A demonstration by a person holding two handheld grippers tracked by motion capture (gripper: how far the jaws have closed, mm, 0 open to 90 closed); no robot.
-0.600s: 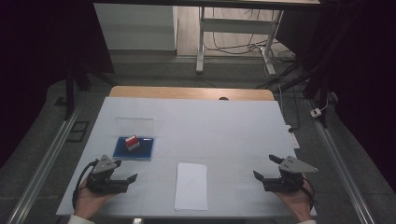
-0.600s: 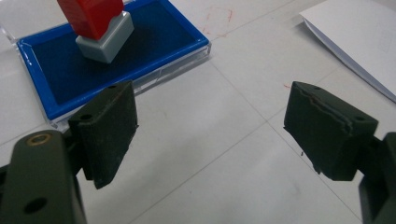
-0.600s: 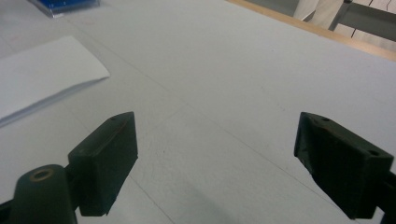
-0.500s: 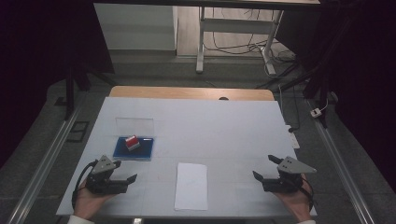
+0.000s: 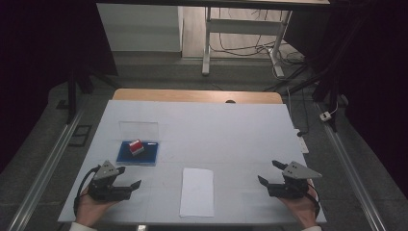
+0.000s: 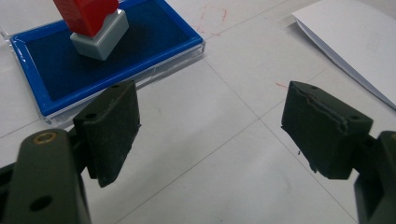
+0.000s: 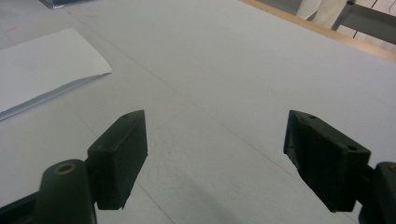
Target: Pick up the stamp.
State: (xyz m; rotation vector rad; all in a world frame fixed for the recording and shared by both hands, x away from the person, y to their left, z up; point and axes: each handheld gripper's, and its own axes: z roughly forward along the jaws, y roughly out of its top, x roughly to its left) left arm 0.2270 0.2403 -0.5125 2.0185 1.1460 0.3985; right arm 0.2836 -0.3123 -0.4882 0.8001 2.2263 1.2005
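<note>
Item: red stamp [image 5: 136, 146] standing on the blue ink pad [image 5: 139, 154], my landmark, left of the paper sheet [image 5: 197, 191]. My left gripper [image 5: 130, 178] sits just short of the pad, jaws wide apart, empty. My right gripper [image 5: 269, 173] rests well beyond the sheet, jaws likewise spread, holding nothing.

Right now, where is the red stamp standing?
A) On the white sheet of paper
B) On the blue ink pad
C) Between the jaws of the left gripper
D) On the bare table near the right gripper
B: in the left gripper view the red stamp stands with its grey base on the blue ink pad, beyond the open left gripper.
</note>
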